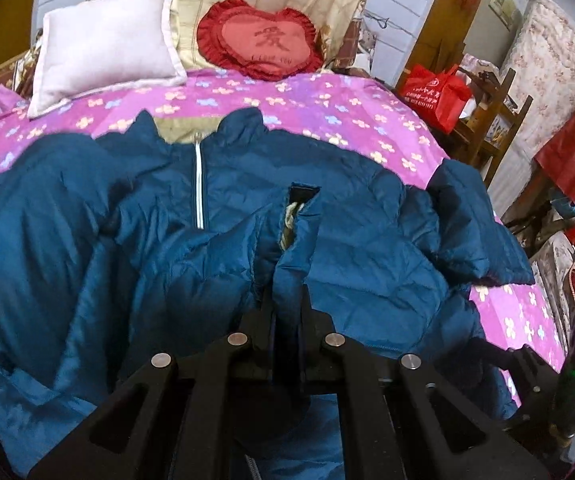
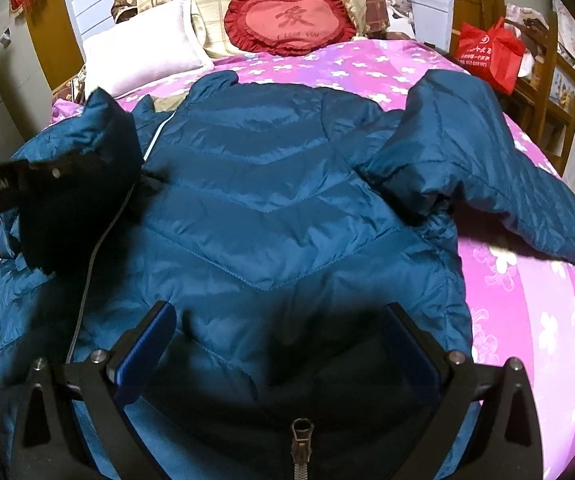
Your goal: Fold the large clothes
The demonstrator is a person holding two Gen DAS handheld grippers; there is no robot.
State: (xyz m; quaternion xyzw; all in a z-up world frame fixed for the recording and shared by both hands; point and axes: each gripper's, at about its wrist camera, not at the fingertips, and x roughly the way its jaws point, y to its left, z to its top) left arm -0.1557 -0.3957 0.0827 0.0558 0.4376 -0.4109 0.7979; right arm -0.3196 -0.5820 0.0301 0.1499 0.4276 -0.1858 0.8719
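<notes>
My left gripper (image 1: 287, 280) is clamped on a sleeve (image 1: 299, 236) of the blue jacket (image 1: 359, 216), the cuff bunched up between the closed fingers and poking out just ahead of them over the chest of the jacket. The jacket lies spread on the pink flowered bedspread (image 1: 327, 104), front side up, its white zipper (image 1: 199, 184) running away from my left gripper toward the collar. Its other sleeve (image 2: 487, 152) lies ahead and to the right of my right gripper (image 2: 283, 320), bent back over the bedspread.

My right gripper hangs over the lower part of the jacket with its fingers wide apart; nothing is between them but the quilted fabric below, and I can't tell whether the tips touch it. A zipper pull (image 2: 302, 440) shows just beneath its base. Beyond both grippers, at the head of the bed, sit a white pillow (image 1: 107, 48) and a red heart cushion (image 1: 263, 40).
</notes>
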